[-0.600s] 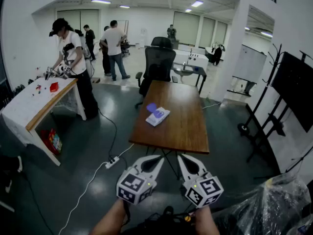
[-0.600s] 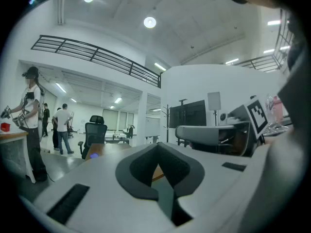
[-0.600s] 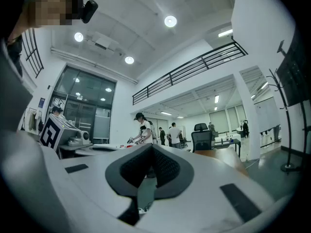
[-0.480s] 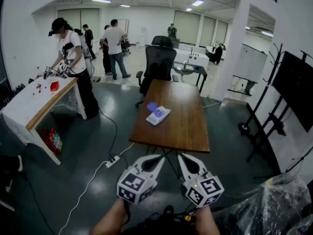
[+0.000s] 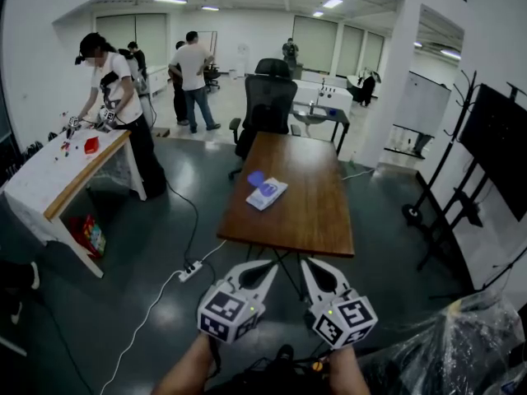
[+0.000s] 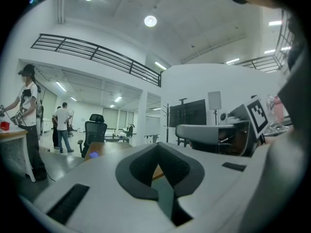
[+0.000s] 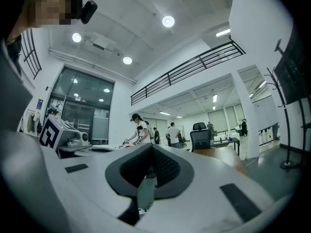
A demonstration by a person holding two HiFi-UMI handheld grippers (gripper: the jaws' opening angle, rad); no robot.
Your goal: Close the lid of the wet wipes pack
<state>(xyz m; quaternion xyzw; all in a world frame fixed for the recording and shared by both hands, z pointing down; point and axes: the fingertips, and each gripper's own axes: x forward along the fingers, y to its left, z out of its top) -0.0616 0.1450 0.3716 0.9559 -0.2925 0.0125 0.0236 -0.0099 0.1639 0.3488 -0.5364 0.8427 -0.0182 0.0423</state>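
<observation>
The wet wipes pack [image 5: 266, 194] lies on the left part of the wooden table [image 5: 309, 208], with its purple lid [image 5: 256, 179] flipped open toward the far side. My left gripper [image 5: 265, 268] and right gripper [image 5: 310, 267] are side by side close to my body, well short of the table's near edge. Both point level at the table with jaws shut and nothing between them. In the left gripper view the left gripper [image 6: 158, 148] has the table [image 6: 104, 147] and the purple lid [image 6: 93, 155] far ahead of it. The right gripper [image 7: 151, 148] is likewise shut and empty.
A black office chair [image 5: 268, 105] stands at the table's far end. A person [image 5: 115, 97] works at a white table [image 5: 45, 183] to the left. A power strip [image 5: 188, 273] with its cable lies on the floor. Black stands [image 5: 449, 212] and a plastic-wrapped heap [image 5: 461, 344] are at the right.
Both grippers stay where they were. The person at the white table has leaned a little further left.
</observation>
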